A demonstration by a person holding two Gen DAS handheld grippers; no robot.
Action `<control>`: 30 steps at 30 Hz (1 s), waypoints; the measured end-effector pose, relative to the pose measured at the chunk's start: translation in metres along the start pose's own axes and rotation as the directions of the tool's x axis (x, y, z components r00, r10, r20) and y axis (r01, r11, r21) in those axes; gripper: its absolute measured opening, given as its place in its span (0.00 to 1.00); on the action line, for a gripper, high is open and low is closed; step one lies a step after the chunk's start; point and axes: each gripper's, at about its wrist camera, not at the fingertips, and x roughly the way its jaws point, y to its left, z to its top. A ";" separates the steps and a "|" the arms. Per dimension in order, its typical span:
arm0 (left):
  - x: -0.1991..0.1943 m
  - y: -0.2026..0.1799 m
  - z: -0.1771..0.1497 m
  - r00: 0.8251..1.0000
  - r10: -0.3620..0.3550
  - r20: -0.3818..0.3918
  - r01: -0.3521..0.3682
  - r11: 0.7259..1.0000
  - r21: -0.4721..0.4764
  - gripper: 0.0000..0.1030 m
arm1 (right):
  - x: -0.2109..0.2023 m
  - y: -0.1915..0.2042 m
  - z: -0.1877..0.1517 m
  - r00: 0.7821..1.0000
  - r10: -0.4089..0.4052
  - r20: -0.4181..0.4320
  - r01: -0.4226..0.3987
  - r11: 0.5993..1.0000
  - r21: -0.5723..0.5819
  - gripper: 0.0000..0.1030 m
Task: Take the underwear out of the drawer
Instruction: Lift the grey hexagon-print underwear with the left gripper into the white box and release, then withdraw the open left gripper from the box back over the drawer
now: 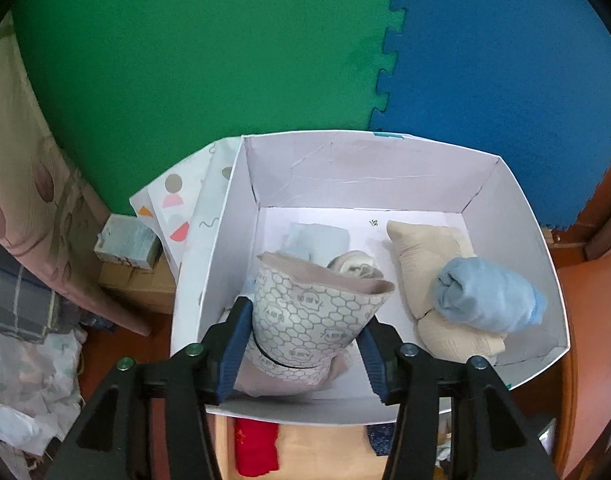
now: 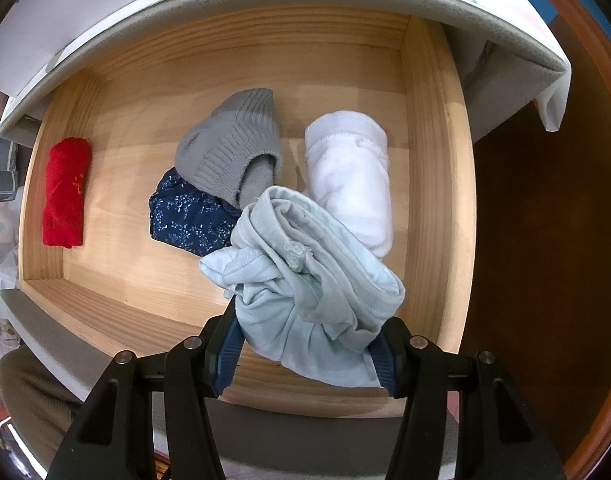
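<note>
the left tongs (image 1: 305, 340) are clamped on a patterned bundle (image 1: 309, 312) directly above the white box (image 1: 545, 280), its long axis pointing away. the right tongs (image 2: 305, 344) grip pale blue underwear (image 2: 305, 280) above the drawer (image 2: 433, 160).

Between the left fingers (image 1: 233, 344) sits a white roll (image 1: 305, 312) printed with a grey honeycomb, backed in dusty pink; beyond them lie beige (image 1: 429, 256) and sky-blue (image 1: 485, 296) bundles in a white box (image 1: 345, 160). The right fingers (image 2: 229, 344), navy-padded, hold pale blue fabric (image 2: 305, 280); past them are grey (image 2: 229, 144), white (image 2: 349, 176), navy floral (image 2: 189, 216) and red (image 2: 65, 192) pieces on light wood (image 2: 145, 272).
</note>
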 end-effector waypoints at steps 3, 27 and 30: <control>-0.004 0.003 0.000 1.000 -0.019 0.003 0.019 1.000 -0.019 0.52 | 0.001 0.000 0.001 1.000 0.001 -0.009 -0.001 1.000 0.001 0.51; -0.057 0.047 -0.057 0.999 0.015 0.040 -0.015 1.000 0.001 0.55 | 0.007 0.012 0.002 0.998 -0.055 -0.010 0.055 0.998 0.002 0.51; -0.050 0.059 -0.085 0.999 0.035 0.033 -0.034 0.999 -0.025 0.55 | 0.008 0.016 0.002 0.998 -0.064 -0.008 0.064 0.998 -0.003 0.51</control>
